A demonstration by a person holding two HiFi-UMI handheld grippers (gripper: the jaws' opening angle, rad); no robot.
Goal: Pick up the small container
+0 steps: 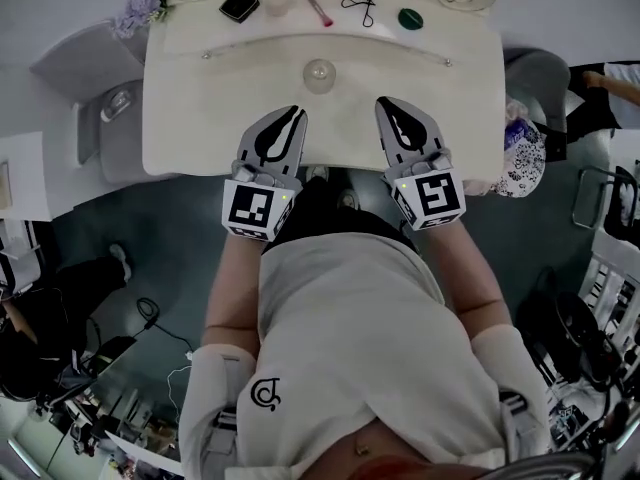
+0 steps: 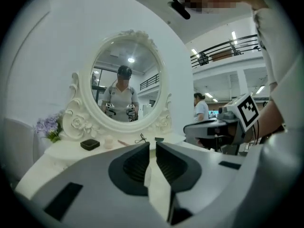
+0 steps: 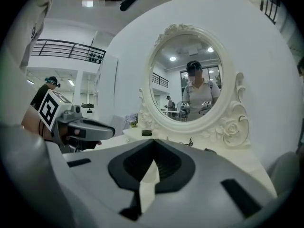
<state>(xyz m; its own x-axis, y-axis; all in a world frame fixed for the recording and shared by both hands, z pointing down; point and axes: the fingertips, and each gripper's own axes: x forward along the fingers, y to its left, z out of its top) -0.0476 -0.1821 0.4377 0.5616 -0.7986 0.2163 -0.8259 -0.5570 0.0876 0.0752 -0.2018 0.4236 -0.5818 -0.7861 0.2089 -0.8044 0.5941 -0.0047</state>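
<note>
Head view, grey tapered left claw (image 1: 298, 112) and right claw (image 1: 384, 102) closed empty, small round container (image 1: 319, 72) on cream vanity (image 1: 200, 108)

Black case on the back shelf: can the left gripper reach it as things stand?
Probably yes: bare tabletop lies between the left gripper and the black case, nothing blocking, though its jaws are shut.

I'm holding my left gripper (image 2: 153, 145) nearly closed, empty, pointing at the mirror (image 2: 126, 87); the container (image 2: 108, 140) is sitting beside the black box (image 2: 90, 144), my right gripper (image 2: 187, 129) hovering alongside.
</note>
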